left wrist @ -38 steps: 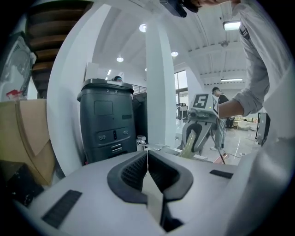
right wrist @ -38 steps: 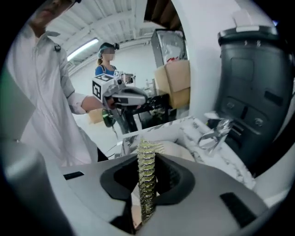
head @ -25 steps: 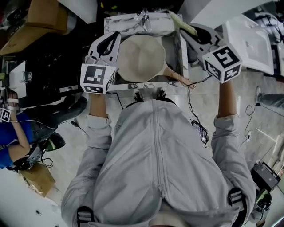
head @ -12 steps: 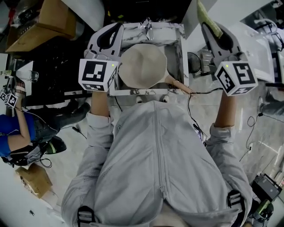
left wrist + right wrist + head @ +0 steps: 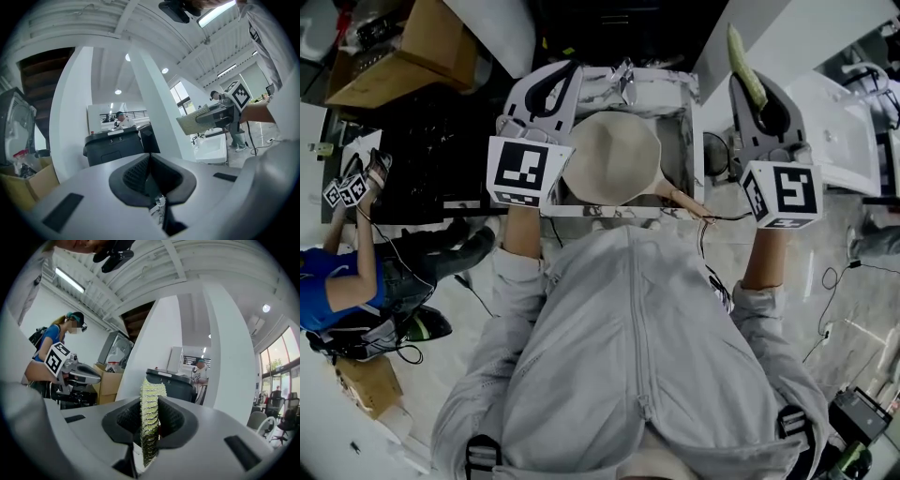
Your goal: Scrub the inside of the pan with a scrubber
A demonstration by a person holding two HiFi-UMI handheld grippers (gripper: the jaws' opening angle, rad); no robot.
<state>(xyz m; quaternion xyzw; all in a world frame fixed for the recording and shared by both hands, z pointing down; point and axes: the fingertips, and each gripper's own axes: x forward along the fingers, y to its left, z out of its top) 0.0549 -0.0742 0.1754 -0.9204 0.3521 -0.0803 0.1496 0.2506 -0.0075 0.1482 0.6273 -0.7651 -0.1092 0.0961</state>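
Jaws on the right gripper [image 5: 149, 417] pinched the scrubber [image 5: 151, 397], a yellow-green pad that stood up on its edge between them. Jaws on the left gripper [image 5: 149, 177] were pressed together with nothing in them.

From the head view, the pan [image 5: 614, 155] lay in a marble-look basin [image 5: 694, 141] in front of the person. It was pale inside, and its handle [image 5: 680, 195] stuck out over the near right corner. The left gripper [image 5: 546, 89] was just beside the pan's left edge. The right gripper was off to the right, outside the basin, so the basin's wall was between the scrubber and the pan. Both grippers pointed out at the room (not down at the pan).

A white sink [image 5: 839, 131] sat further right. A cardboard box [image 5: 422, 47] was at the far left, and a person in blue [image 5: 337, 281] was low on the left. A black bin [image 5: 112, 145] stood ahead, with marks that looked like 3 and 8.
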